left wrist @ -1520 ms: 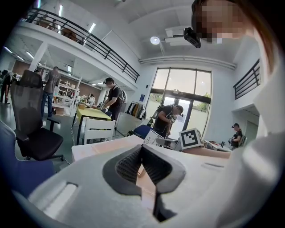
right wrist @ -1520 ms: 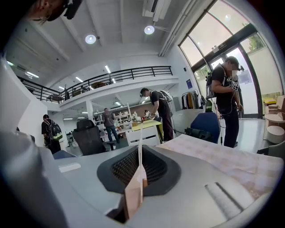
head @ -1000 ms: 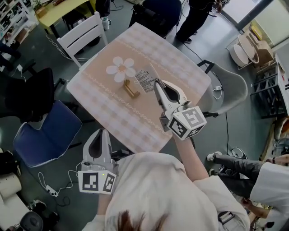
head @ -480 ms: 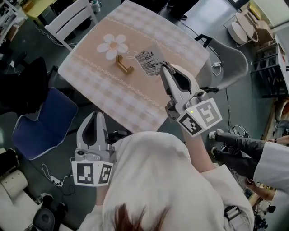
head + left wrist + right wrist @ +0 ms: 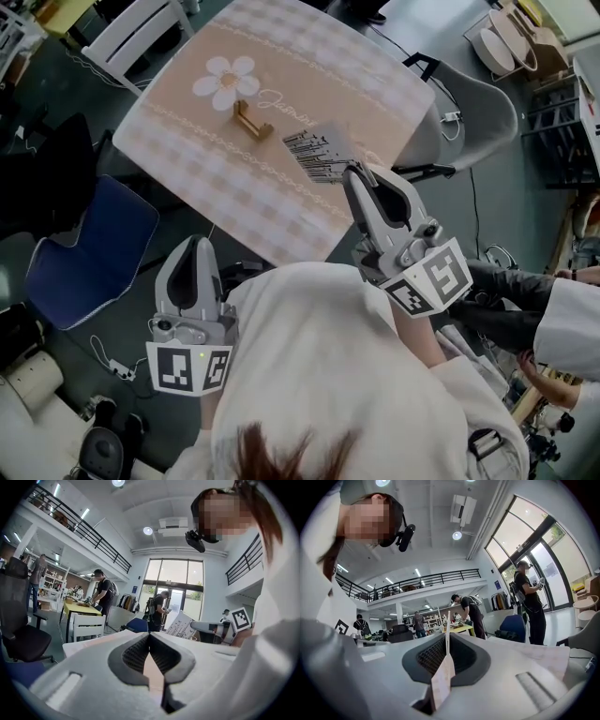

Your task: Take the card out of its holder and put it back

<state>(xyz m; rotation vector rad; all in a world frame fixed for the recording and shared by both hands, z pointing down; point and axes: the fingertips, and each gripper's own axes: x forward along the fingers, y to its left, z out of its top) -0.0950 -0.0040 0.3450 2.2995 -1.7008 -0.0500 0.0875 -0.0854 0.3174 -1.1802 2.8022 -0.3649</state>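
Card [image 5: 322, 153] between right gripper [image 5: 356, 172] fingers [image 5: 427, 656]

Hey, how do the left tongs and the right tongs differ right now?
The right tongs grip the card; the left tongs are shut on nothing. The right tongs reach over the table edge; the left tongs sit off it, beside the person. Both are closed and point toward the table.

Could not read the print on the card [image 5: 319, 150] from the head view: too small. Saw only its thin edge in the right gripper view, face hidden. Lost the worktop's [image 5: 309, 66] far corner past the head view's top edge.
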